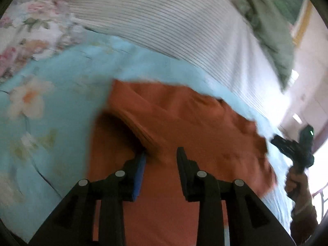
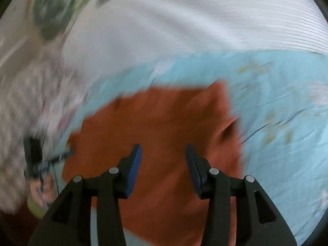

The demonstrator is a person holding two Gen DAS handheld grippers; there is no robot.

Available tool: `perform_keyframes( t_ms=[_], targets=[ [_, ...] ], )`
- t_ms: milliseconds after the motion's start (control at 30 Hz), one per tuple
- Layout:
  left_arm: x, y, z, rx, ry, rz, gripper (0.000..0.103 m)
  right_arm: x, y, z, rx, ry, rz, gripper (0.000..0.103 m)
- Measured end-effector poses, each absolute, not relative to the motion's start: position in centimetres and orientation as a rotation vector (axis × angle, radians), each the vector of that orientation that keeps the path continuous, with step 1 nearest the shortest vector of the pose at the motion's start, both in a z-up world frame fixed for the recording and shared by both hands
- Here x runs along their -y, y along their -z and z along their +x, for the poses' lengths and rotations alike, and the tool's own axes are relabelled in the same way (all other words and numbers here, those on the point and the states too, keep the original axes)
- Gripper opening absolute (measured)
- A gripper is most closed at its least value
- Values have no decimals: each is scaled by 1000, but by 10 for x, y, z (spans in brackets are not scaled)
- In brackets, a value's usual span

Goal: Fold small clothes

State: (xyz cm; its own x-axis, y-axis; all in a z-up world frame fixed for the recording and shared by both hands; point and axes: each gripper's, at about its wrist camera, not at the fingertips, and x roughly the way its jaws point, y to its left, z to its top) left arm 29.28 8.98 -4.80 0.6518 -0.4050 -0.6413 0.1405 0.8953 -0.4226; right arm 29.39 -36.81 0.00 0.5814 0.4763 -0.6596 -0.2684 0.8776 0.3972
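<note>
you are working over an orange garment (image 1: 184, 127) that is lying on a light blue floral sheet (image 1: 51, 106), with a white ribbed blanket (image 1: 174, 20) beyond it at about 12 o'clock.

starting at the left: your left gripper (image 1: 161, 160) is hovering low over the garment with its jaws standing apart and nothing between them. the blue pad on the left finger (image 1: 140, 174) is sitting just beside the ribbed collar (image 1: 141, 131), which is lying at about 11 o'clock from the fingertips. whether the pad is touching the cloth, you cannot tell from this view. the garment is spreading away toward 2 o'clock, with a folded-over edge showing near the collar.

moving right: your right gripper (image 2: 164, 155) is also standing with its jaws apart and empty, poised above the orange garment (image 2: 160, 123). the cloth is filling the centre of that view, and a small raised pucker or flap is showing at about 2 o'clock from the fingertips. the right wrist picture is heavily blurred, so finer creases cannot be judged. the other gripper and the hand holding it are appearing at 9 o'clock, well apart.

assessment: the fold is looking early or partway. one edge is appearing turned over, but the outline is ragged, not a tidy rectangle. neither claw is gripping anything. a fresh hold and further folds are likely remaining. a green cloth (image 1: 272, 37) at 1 o'clock is lying untouched.
</note>
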Motion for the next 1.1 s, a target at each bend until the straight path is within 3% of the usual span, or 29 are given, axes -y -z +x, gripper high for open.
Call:
perform_keyframes(
  t_ms=[133, 267, 400, 533, 667, 833, 1000, 1100],
  targets=[
    [-38, 66, 287, -916, 430, -282, 33, 323, 35, 300, -992, -458, 42, 39],
    [-7, 75, 305, -954, 400, -128, 32, 332, 41, 329, -981, -348, -6, 15],
    [-22, 71, 346, -967, 334, -143, 12, 363, 27, 362, -904, -203, 66, 13],
    [-45, 52, 384, -887, 222, -174, 12, 393, 7, 383, -817, -100, 172, 13],
    [-75, 31, 409, -803, 89, -223, 35, 408, -7, 380, -777, -54, 218, 13],
    [-96, 23, 388, -785, 80, -289, 36, 403, -6, 344, -788, -105, 276, 15],
    [-84, 33, 319, -800, 161, -360, 39, 382, 6, 300, -815, -170, 305, 16],
    [-73, 36, 272, -789, 208, -421, 46, 370, 14, 274, -825, -205, 334, 17]
  ],
)
